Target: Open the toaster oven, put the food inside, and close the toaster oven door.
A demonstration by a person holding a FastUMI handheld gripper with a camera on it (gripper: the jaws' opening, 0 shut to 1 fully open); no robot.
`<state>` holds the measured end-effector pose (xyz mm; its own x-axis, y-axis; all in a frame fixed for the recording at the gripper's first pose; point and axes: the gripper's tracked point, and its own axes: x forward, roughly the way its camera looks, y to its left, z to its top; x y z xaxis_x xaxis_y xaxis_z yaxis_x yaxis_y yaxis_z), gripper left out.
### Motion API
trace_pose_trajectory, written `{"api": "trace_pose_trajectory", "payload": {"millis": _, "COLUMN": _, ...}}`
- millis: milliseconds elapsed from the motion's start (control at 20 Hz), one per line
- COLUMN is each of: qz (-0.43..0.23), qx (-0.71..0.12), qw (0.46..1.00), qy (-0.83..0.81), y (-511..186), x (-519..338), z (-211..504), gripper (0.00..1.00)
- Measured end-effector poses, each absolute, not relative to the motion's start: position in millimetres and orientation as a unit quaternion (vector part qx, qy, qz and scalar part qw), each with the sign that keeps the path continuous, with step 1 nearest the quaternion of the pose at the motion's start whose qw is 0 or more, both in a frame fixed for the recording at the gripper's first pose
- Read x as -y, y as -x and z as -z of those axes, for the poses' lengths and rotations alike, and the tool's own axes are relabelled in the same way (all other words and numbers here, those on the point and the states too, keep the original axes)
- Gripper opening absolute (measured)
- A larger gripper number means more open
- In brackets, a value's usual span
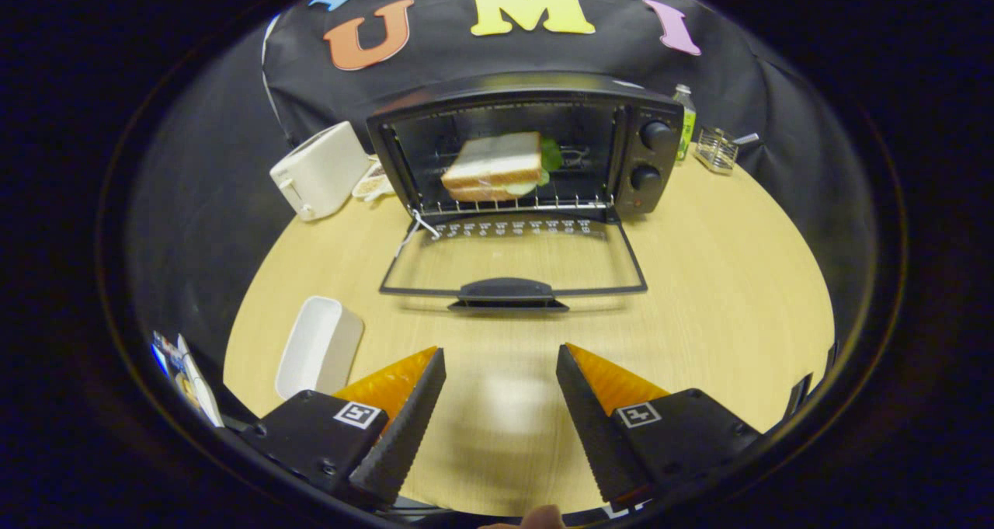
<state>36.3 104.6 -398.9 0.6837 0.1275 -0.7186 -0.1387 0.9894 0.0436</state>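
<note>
A black toaster oven [644,152] stands at the far side of the round wooden table [730,296]. Its glass door [514,261] lies folded down flat, with the dark handle [506,290] at its near edge. Inside, a sandwich [495,168] with green lettuce rests on the wire rack. My gripper [501,354] is open, a short way before the door handle, over bare table, and holds nothing.
A white toaster [318,170] stands left of the oven. A white rectangular dish [320,346] lies just ahead of the left finger. Behind the oven on the right are a small bottle [685,121] and a wire rack [716,150].
</note>
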Motion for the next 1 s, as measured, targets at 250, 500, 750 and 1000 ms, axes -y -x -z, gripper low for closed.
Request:
{"api": "trace_pose_trajectory", "payload": {"millis": 250, "qz": -0.059, "qx": -0.407, "qw": 0.912, "qy": 0.005, "y": -60.7, "x": -96.1, "z": 434.1, "gripper": 0.95}}
{"api": "trace_pose_trajectory", "payload": {"millis": 500, "qz": -0.046, "qx": -0.397, "qw": 0.916, "qy": 0.018, "y": -94.0, "x": -100.4, "z": 445.9, "gripper": 0.95}}
{"api": "trace_pose_trajectory", "payload": {"millis": 750, "qz": -0.031, "qx": -0.389, "qw": 0.920, "qy": 0.033, "y": -103.8, "x": -102.4, "z": 446.1, "gripper": 0.96}}
{"api": "trace_pose_trajectory", "payload": {"millis": 1000, "qz": -0.056, "qx": -0.389, "qw": 0.919, "qy": 0.015, "y": -101.3, "x": -102.4, "z": 422.7, "gripper": 0.95}}
